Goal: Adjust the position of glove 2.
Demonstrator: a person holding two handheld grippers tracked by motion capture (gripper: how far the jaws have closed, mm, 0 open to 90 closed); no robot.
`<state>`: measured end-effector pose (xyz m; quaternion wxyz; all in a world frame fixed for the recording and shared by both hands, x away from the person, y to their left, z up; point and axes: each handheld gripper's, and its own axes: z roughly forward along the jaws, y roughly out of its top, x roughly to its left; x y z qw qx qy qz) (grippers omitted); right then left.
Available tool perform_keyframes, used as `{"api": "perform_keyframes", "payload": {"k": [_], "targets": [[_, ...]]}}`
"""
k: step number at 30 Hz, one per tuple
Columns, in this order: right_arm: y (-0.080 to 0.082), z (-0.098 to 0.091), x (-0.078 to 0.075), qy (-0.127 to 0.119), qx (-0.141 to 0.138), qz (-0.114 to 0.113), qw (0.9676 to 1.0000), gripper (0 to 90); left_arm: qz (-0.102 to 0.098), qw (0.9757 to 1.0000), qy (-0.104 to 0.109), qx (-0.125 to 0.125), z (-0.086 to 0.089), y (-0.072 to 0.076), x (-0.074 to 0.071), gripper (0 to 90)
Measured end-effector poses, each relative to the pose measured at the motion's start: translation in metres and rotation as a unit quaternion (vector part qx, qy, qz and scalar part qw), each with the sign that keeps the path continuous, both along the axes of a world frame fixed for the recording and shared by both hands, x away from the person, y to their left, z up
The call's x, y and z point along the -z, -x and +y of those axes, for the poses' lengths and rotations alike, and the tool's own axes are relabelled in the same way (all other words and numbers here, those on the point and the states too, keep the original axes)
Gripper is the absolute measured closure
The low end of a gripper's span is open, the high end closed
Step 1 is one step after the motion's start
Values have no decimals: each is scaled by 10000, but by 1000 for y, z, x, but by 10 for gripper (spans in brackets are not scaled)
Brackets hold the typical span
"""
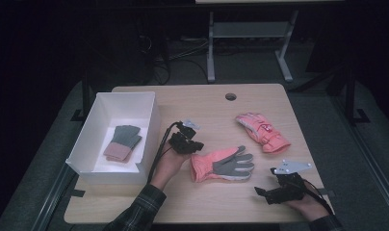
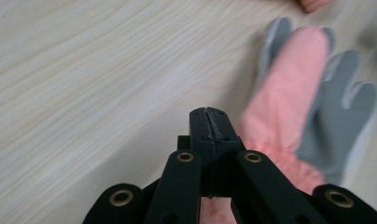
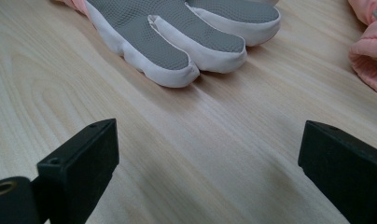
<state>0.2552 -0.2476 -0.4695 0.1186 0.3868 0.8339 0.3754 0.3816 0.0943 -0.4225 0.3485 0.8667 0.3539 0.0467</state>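
Observation:
A pink glove with a grey palm (image 1: 221, 164) lies flat in the middle of the wooden table (image 1: 207, 103), fingers pointing right. My left gripper (image 1: 197, 146) is shut just above its cuff end, at the glove's left. In the left gripper view the jaws (image 2: 209, 122) are pressed together with nothing between them, and the glove (image 2: 289, 93) stretches away to the right. My right gripper (image 1: 265, 192) rests near the front right of the table, open. Its jaws (image 3: 210, 154) stand wide apart over bare wood, short of the glove's fingertips (image 3: 177, 42).
A second, padded pink glove (image 1: 262, 132) lies at the back right, its edge (image 3: 368, 51) also in the right gripper view. A white box (image 1: 149, 130) at the left holds a grey and pink glove (image 1: 123, 142). A cable hole (image 1: 230, 96) sits near the far edge.

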Motion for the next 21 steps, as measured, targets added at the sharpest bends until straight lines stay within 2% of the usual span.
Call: {"api": "perform_keyframes", "payload": {"k": [3, 7, 17, 20, 21], "targets": [[0, 0, 0, -3, 11, 4, 10000, 48, 68, 10000, -24, -13, 1, -2, 4, 898], [1, 0, -1, 0, 9, 18, 10000, 48, 139, 9997, -142, 108, 0, -1, 7, 898], [0, -2, 0, -15, 10, 8, 10000, 47, 207, 9992, -216, 282, 6, 18, 7, 898], [0, -2, -1, -6, 2, -1, 10000, 48, 276, 9987, -184, 384, 8, 30, 7, 898], [0, -2, -1, -6, 2, -1, 10000, 48, 276, 9987, -184, 384, 8, 30, 7, 898]]}}
